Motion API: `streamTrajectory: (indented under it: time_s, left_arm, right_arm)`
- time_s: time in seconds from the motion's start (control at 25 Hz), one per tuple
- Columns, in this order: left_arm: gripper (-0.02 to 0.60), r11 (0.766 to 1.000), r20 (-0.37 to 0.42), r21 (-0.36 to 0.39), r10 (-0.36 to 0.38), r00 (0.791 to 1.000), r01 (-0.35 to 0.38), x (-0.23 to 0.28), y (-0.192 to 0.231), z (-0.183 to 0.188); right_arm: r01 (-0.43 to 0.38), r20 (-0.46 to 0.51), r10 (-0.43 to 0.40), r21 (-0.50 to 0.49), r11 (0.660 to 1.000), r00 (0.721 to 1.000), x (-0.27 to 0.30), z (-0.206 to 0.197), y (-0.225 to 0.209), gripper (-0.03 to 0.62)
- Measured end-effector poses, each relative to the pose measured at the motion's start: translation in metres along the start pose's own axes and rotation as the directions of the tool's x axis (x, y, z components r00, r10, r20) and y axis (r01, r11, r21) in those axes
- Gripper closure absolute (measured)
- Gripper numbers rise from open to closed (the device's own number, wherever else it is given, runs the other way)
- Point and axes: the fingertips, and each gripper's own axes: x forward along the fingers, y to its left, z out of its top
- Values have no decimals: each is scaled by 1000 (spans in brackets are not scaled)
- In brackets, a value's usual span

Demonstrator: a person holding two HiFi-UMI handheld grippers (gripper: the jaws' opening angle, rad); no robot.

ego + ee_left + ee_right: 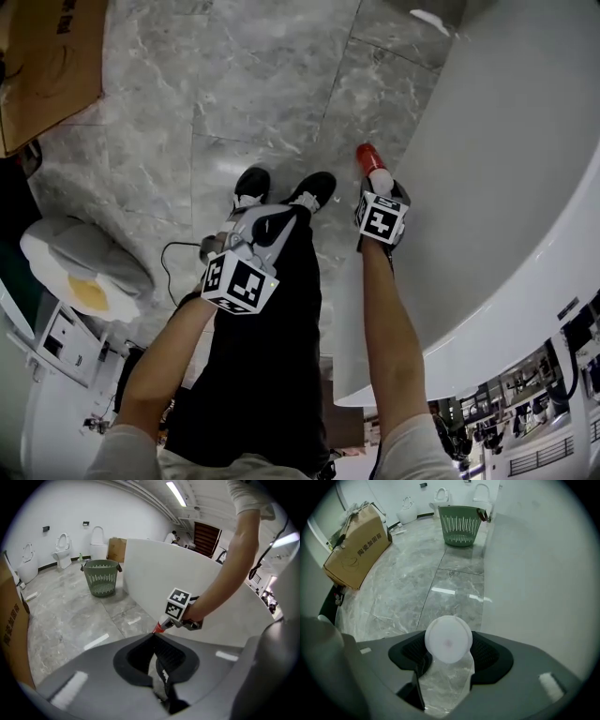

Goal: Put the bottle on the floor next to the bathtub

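My right gripper [375, 190] is shut on the bottle [369, 164], whose red end points down toward the grey marble floor [262, 84] close beside the white bathtub [506, 187]. In the right gripper view the bottle [448, 639] shows as a white round end with a clear body between the jaws of the right gripper [449, 656], and the bathtub [543, 564] wall fills the right side. My left gripper [255, 228] hangs over the person's dark trousers, shut on nothing. In the left gripper view the left gripper [153, 641] looks toward the bottle's red tip [159, 629] and the bathtub [154, 569].
The person's black shoes [251, 187] stand just left of the bottle. A cardboard box [47, 66] lies at the far left, a grey and white cushion [84, 267] nearer. A green basket [460, 524] stands farther along the tub, with toilets [63, 550] by the wall.
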Motion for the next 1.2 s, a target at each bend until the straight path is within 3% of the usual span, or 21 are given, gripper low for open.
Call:
streamTrajectory:
  time_s: [0.28, 0.48, 0.6, 0.96, 1.2]
  left_arm:
    - [525, 999, -1, -29, 32, 999, -32, 3, 9, -10]
    - [525, 997, 18, -62, 41, 999, -40, 2, 13, -5]
    - [525, 996, 26, -75, 45, 999, -43, 1, 14, 1]
    - [525, 1000, 70, -15, -2, 998, 3, -20, 6, 45]
    - [525, 999, 161, -39, -17, 987, 23, -52, 9, 94]
  right_arm:
    - [5, -37, -5, -11, 1000, 999, 21, 4, 7, 310]
    - [-7, 5, 7, -65, 998, 1000, 19, 12, 19, 338]
    - [-14, 9, 15, -45, 999, 1000, 8, 13, 22, 350]
    - [-23, 48, 23, 5, 1000, 999, -66, 5, 21, 355]
    - [-14, 93, 8, 69, 997, 996, -131, -10, 32, 355]
